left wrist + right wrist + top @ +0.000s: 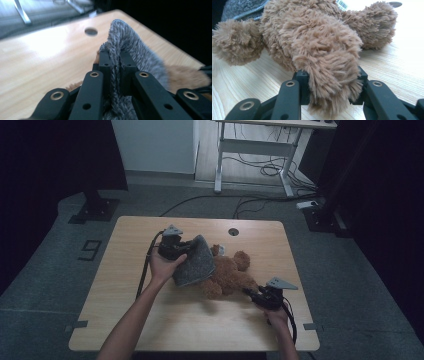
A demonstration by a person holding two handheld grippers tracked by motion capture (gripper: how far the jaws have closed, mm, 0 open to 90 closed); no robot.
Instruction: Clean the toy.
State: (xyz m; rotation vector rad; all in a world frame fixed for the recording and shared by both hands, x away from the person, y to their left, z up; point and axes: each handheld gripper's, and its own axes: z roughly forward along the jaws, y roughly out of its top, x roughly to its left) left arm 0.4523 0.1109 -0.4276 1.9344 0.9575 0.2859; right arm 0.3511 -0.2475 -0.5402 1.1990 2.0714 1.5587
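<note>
On the worktop (125, 320), the left tool (115, 63) pinches a grey knit garment (196, 262) over the teddy bear (230, 275); the right tool (329, 86) clamps its leg. Pulling slowly, with that leg anchored, should prevent snagging.

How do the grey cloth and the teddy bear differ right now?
The grey cloth is knitted and partly lifted, draped over the teddy bear, which is brown, shaggy plush lying on the table. The left claw pinches the cloth's edge; the right claw clamps the bear's limb. Both are soft.
</note>
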